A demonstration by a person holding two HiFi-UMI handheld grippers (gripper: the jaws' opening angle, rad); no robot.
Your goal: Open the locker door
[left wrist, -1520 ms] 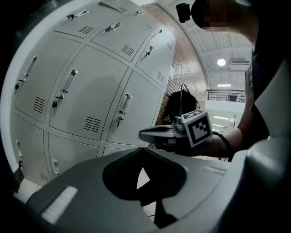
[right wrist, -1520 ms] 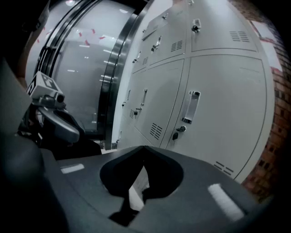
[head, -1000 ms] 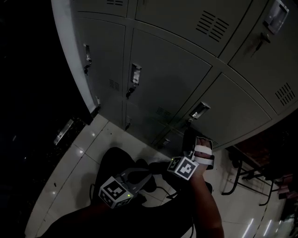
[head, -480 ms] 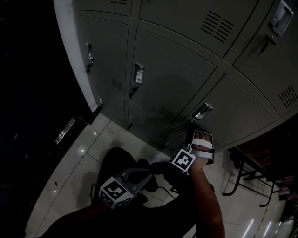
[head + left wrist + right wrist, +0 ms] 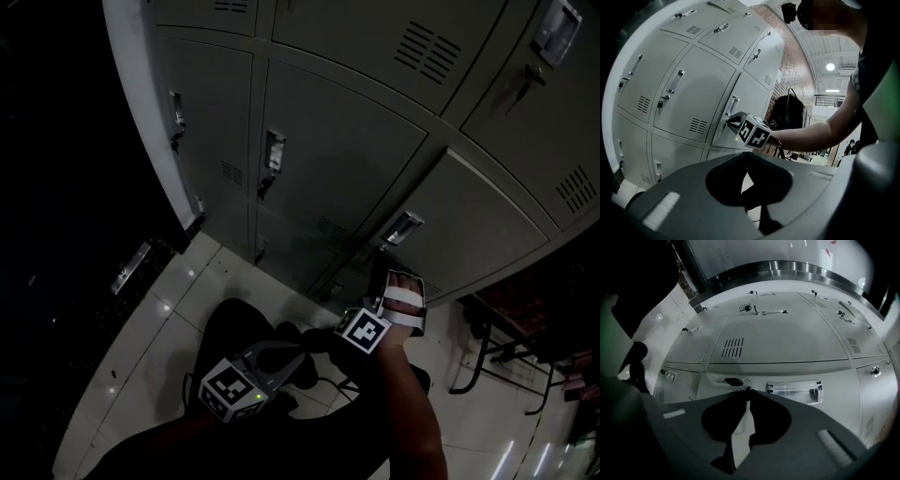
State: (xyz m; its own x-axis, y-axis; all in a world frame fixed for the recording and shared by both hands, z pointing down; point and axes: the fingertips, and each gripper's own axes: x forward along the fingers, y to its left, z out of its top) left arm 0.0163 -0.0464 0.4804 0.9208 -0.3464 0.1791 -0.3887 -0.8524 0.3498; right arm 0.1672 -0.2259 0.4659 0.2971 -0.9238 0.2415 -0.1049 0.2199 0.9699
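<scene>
Right claw [image 5: 747,393]: pressed together, tips right at the key ring [image 5: 746,383]; cannot tell whether the ring is nipped or only touched.
Left claw [image 5: 746,154]: pressed together on nothing, held low and well back from the lockers.
Locker door [image 5: 478,225]: straight ahead of the right claw, near its tips; looks shut or barely cracked, hard to judge in the dim head view.
Key [image 5: 730,380]: seated in the lock, sticking out just left of the right claw's tips, ring hanging from it.
Pull handle [image 5: 794,392]: shiny recessed bar just right of the tips and level with them, long axis lying crosswise to the claw's line of sight.
Nearer hand: the right by far — the left is well apart from the door.
Step in hand, as a judgement: getting purchase at the lock side, either on the ring or on the pull.
Next move likely calls for: a pull straight back toward the person — a grip on the ring alone may slip or twist the key.
</scene>
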